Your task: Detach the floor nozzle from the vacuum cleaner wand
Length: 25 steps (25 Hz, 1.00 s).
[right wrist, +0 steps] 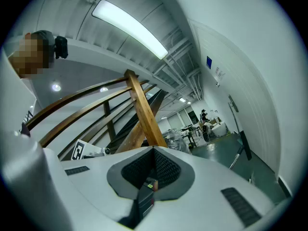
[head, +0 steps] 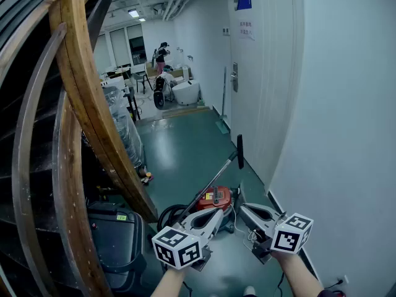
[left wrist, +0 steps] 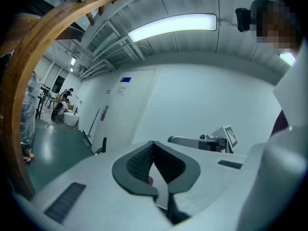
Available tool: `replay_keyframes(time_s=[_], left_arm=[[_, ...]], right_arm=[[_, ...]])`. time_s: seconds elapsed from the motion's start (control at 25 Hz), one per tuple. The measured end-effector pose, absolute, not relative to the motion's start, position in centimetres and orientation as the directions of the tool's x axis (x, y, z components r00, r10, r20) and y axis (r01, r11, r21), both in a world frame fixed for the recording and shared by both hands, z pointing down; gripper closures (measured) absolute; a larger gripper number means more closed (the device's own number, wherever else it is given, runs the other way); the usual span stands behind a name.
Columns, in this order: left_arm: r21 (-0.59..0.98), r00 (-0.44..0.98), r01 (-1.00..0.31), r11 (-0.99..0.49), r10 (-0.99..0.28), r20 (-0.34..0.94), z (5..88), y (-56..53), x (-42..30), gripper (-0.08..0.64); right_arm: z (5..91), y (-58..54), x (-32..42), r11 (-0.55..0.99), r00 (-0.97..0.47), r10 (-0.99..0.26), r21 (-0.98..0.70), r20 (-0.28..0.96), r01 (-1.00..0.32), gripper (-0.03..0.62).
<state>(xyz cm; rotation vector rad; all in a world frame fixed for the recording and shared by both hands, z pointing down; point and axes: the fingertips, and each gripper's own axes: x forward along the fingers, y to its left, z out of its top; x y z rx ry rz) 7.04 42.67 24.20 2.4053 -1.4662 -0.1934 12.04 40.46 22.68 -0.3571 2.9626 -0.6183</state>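
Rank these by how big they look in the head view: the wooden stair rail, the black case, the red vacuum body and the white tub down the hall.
1. wooden stair rail, by far the largest.
2. black case.
3. red vacuum body and white tub look about alike. The tub stands much farther off, so I won't rank them.

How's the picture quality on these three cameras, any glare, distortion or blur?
Head view: dim, greenish cast, fairly sharp; the wooden stair beam bows from the wide lens. Left gripper view: heavy fisheye, black corners, the ceiling light strip blown out. Right gripper view: same fisheye and dark corners, its overhead lamp glaring white.
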Motion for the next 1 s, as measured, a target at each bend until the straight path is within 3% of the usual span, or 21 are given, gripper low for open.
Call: replay_keyframes(time_s=[1.0], left_arm=[[0.367, 0.501, -0.820, -0.438, -0.861, 0.091, 26.6, 39.9, 6.9, 0.557]], right_arm=[[24.9, 37.9, 12.7, 0.856, -0.960, -0.276, -0.464, -0.038, -0.228, 0.575]])
